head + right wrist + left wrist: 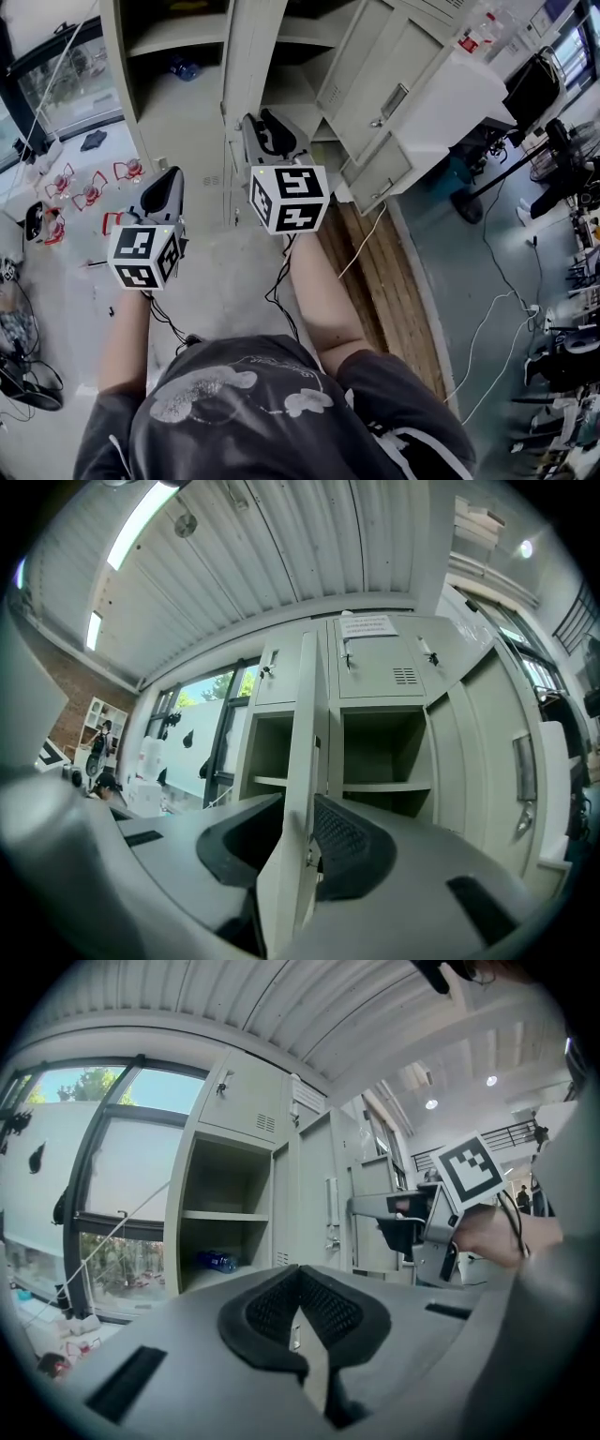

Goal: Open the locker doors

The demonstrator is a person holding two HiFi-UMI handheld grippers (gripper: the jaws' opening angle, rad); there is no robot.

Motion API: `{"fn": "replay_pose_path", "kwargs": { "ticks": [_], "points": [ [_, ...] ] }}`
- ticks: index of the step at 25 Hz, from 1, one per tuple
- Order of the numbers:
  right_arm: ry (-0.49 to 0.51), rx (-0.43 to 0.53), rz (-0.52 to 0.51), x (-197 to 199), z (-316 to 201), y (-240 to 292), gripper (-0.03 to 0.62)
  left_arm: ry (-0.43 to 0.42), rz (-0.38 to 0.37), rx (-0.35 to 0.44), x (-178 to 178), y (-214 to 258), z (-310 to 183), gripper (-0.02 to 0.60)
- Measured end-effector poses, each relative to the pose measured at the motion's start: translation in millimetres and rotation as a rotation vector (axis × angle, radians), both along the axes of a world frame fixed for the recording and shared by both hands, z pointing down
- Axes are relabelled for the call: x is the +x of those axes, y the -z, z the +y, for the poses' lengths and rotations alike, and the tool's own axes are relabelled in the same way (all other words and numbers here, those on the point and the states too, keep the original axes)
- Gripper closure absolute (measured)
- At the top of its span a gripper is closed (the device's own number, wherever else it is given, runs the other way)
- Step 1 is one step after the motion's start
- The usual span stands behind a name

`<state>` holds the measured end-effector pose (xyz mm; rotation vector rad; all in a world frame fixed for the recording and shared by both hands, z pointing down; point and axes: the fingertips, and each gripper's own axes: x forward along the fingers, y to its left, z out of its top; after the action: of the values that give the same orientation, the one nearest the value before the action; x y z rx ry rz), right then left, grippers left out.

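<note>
Pale grey steel lockers (380,672) are standing beside the window (112,1176). The right tool (300,844) is clamping the thin edge of the half-open tall grey door (305,724); the left tool (302,1312) is idling, jaws together. Pulling off-arc is probably risking that edge slipping free.

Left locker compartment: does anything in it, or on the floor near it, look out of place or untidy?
A blue bottle lies on its side under the shelf of the open left compartment, alone there. Small red objects lie scattered on the floor to its left. No damage shows.
</note>
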<state>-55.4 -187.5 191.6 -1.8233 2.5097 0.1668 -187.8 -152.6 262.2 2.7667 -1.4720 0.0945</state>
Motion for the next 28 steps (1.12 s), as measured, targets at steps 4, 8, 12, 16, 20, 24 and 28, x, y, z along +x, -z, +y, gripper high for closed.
{"fn": "replay_pose_path", "kwargs": {
  "ticks": [4, 8, 12, 16, 20, 24, 28],
  "points": [
    [0.014, -0.002, 0.003, 14.5, 15.1, -5.4, 0.461, 0.024, -0.003, 0.002, 5.9, 0.5, 11.1, 0.572],
    [0.04, 0.002, 0.015, 33.5, 34.8, -8.8, 0.466, 0.056, -0.012, 0.005, 13.4, -0.6, 26.0, 0.572],
    [0.095, -0.013, 0.046, 48.9, 50.7, -19.1, 0.492, 0.1, -0.011, -0.005, 21.7, -6.4, 40.7, 0.572],
    [0.139, -0.032, 0.051, 60.8, 65.1, -34.2, 0.537, 0.145, -0.022, -0.033, 27.2, -20.9, 59.8, 0.572],
    [0.173, -0.08, 0.033, 69.0, 74.5, -54.4, 0.557, 0.172, -0.035, -0.067, 32.5, -35.4, 76.3, 0.572],
    [0.181, -0.117, 0.034, 78.2, 84.2, -72.9, 0.563, 0.174, -0.039, -0.087, 38.8, -46.2, 88.9, 0.572],
    [0.174, -0.156, 0.032, 91.5, 93.6, -88.0, 0.565, 0.16, -0.038, -0.115, 42.8, -58.0, 96.8, 0.572]
  ]
}}
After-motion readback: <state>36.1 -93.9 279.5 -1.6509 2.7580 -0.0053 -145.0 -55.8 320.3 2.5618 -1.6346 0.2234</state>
